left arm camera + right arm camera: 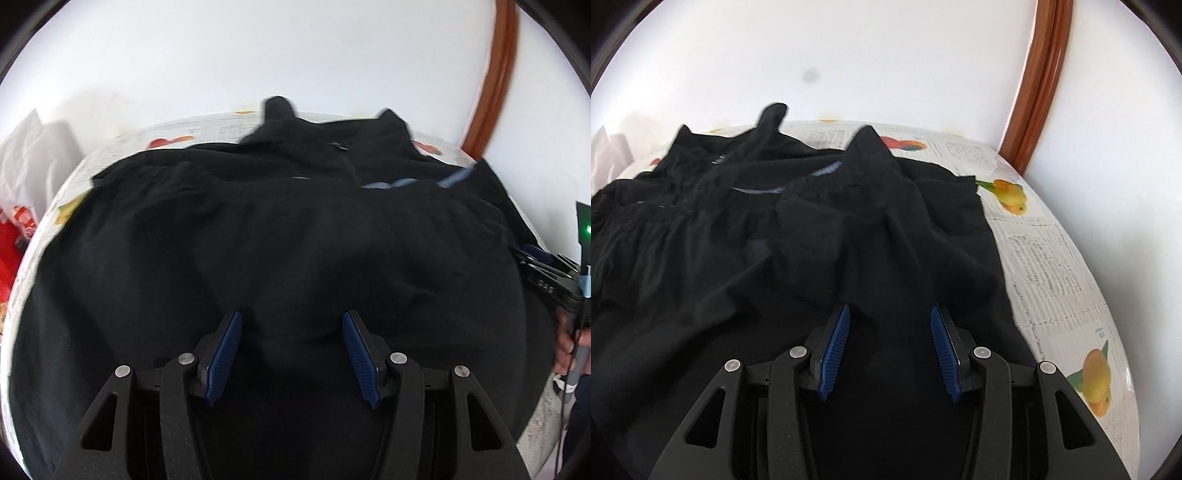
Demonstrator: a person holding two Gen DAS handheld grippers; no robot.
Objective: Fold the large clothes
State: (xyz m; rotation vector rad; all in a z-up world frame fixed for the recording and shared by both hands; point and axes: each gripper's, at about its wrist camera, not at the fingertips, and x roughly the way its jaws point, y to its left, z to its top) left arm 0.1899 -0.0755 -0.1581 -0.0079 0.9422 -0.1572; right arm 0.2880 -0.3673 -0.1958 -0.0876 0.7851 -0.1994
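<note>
A large black zip-up garment point(280, 236) lies spread over the table, folded partly over itself, collar at the far side. It also fills the right wrist view point(798, 243). My left gripper point(291, 321) is open just above the near part of the cloth, holding nothing. My right gripper point(890, 314) is open above the garment's right portion, holding nothing. The right gripper's body also shows at the right edge of the left wrist view point(550, 277).
The table point(1049, 258) has a newspaper-and-fruit print cover and stands against a white wall. A brown wooden frame point(1038, 85) stands at the back right. White and red bags point(22, 206) sit to the left of the table.
</note>
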